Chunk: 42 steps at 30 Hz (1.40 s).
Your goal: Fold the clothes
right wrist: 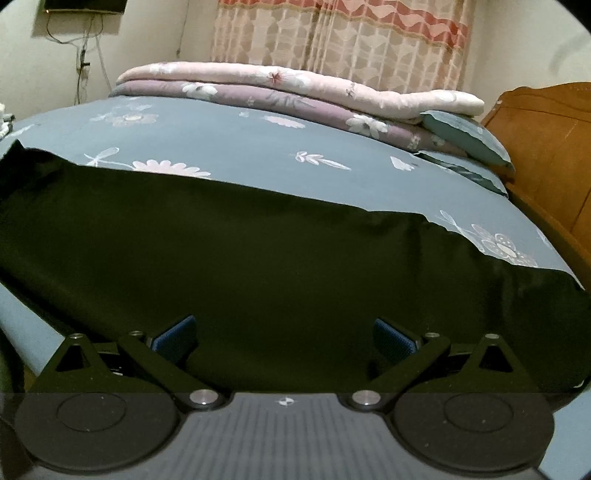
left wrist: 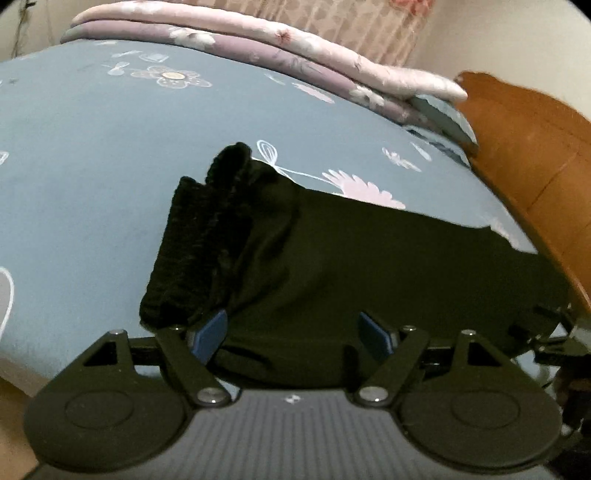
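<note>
Left wrist view, left to right: blue floral bed sheet (left wrist: 92, 155) fills the left side. Black garment (left wrist: 369, 266) lies on the bed across the middle and right, running from a ribbed cuff (left wrist: 192, 251) on the left toward the wooden bed frame (left wrist: 535, 155) on the right. The cuff end is bunched, with a second ribbed fold standing up behind it. Left tongs (left wrist: 295, 332) sit low over the garment's near edge — blue pads (left wrist: 210, 332) spread wide, the left pad just beside the cuff, cloth lying between the two. The pads aren't pressing on the fabric, so released. At the far right edge part of the other tool's black linkage shows, against the garment's right end.

Folded quilts (left wrist: 295, 48), pink over mauve, are stacked at the far side of the bed, a blue pillow (left wrist: 447, 118) at their right end, a patterned curtain (left wrist: 351, 26) behind.

Right wrist view, left to right: wall with dangling cables (right wrist: 85, 55) top left, the curtain in the middle, the bed frame at right. The garment spreads flat and mostly smooth across almost the whole width, its far edge running down from upper left to lower right over the sheet. Right tongs (right wrist: 284, 339) hang over the near edge — pads far apart, flat cloth between them, nothing clamped, so released too. The quilts and two pillows sit well behind the garment.
</note>
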Motion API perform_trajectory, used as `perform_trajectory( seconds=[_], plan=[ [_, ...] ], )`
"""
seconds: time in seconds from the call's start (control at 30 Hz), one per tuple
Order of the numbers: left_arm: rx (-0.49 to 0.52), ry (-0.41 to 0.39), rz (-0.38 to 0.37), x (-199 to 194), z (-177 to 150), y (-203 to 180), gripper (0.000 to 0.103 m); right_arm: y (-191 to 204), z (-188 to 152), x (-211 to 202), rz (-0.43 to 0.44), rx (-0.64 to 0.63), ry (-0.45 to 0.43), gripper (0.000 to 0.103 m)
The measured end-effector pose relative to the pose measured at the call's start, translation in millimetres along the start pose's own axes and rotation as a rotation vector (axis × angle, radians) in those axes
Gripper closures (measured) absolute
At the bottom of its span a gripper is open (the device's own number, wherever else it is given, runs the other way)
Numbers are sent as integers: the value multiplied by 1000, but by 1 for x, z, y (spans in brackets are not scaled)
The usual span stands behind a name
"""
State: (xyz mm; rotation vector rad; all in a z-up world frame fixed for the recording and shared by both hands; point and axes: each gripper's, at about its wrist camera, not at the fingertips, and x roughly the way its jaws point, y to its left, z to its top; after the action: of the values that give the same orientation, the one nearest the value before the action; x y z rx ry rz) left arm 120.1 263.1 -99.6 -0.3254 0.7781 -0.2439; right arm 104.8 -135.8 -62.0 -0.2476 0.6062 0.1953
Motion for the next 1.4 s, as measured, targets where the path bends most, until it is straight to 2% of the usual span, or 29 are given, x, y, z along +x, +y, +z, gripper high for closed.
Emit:
perform_trajectory(
  seconds=[0.07, 0.17, 0.3, 0.4, 0.5, 0.6, 0.77, 0.87, 0.9, 0.97, 1.03, 1.1, 1.27, 1.33, 1.4],
  plan=[
    [23, -26, 3, -8, 3, -8, 25, 1, 4, 0, 5, -3, -2, 0],
    [116, -53, 16, -12, 12, -28, 22, 4, 14, 4, 14, -25, -20, 0],
    [188, -35, 36, 4, 18, -47, 21, 9, 25, 17, 40, -35, -19, 0],
    [195, 7, 60, 22, 15, -49, 21, 14, 24, 28, 57, -35, -1, 0],
    [160, 56, 79, 33, 8, -40, 21, 8, 14, 35, 101, 30, 20, 0],
    [146, 39, 65, 32, 6, -37, 19, -5, 6, 38, 151, 130, 14, 0],
    [96, 31, 79, 33, 11, -39, 18, -5, 14, 42, 152, 121, 73, 0],
    [118, 13, 99, 32, 15, -46, 17, -10, 23, 41, 192, 102, 124, 0],
    [125, 11, 103, 33, 17, -48, 17, -17, 28, 39, 229, 121, 127, 0],
    [116, 31, 117, 39, 19, -45, 17, -36, 39, 33, 255, 148, 58, 0],
    [99, 51, 140, 45, 19, -41, 17, -56, 52, 34, 193, 139, -9, 0],
    [92, 49, 146, 46, 20, -42, 17, -82, 65, 46, 93, 159, -38, 0],
    [95, 51, 161, 48, 20, -45, 16, -146, 59, 88, -25, 362, 41, 0],
    [87, 50, 157, 48, 20, -45, 15, -158, 44, 95, -39, 421, 94, 0],
    [74, 53, 154, 49, 21, -44, 13, -163, 27, 92, -29, 441, 96, 0]
  ],
)
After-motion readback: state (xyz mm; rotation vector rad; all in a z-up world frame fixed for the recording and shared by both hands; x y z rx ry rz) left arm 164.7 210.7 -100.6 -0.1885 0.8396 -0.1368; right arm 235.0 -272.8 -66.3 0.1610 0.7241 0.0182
